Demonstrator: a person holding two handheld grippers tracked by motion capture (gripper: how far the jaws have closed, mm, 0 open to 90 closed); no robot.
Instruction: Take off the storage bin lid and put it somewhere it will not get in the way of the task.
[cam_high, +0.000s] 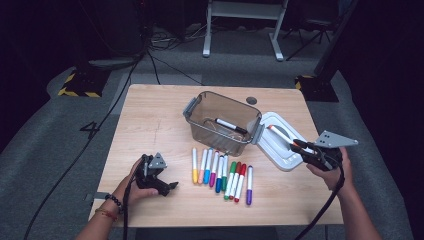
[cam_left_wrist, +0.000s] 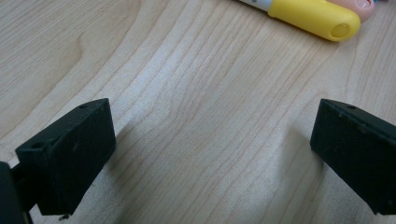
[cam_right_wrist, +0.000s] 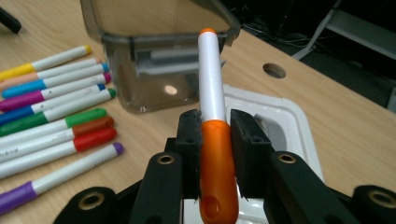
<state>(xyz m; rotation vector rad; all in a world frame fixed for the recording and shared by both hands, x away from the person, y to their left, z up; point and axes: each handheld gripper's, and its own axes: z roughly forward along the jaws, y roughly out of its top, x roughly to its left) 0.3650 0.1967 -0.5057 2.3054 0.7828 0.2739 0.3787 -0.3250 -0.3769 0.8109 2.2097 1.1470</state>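
My right gripper (cam_right_wrist: 215, 128) is shut on an orange-capped white marker (cam_right_wrist: 212, 116), which it holds above the white lid (cam_right_wrist: 285, 121); the marker's tip points toward the clear grey bin (cam_right_wrist: 154, 60). In the high view that gripper (cam_high: 299, 146) hovers right of the bin (cam_high: 200, 107), with the orange marker (cam_high: 281, 135) slanting up and to the left. A black marker (cam_high: 231, 125) lies inside the bin. My left gripper (cam_high: 170, 187) rests on the table at the front left, open, its jaws wide apart over bare wood (cam_left_wrist: 210, 140).
A row of several colored markers (cam_high: 220, 172) lies in front of the bin, between the two grippers; the yellow cap (cam_left_wrist: 313, 16) is nearest the left gripper. The white lid (cam_high: 280, 150) lies right of the bin. A small round hole (cam_high: 251, 100) sits near the table's far edge.
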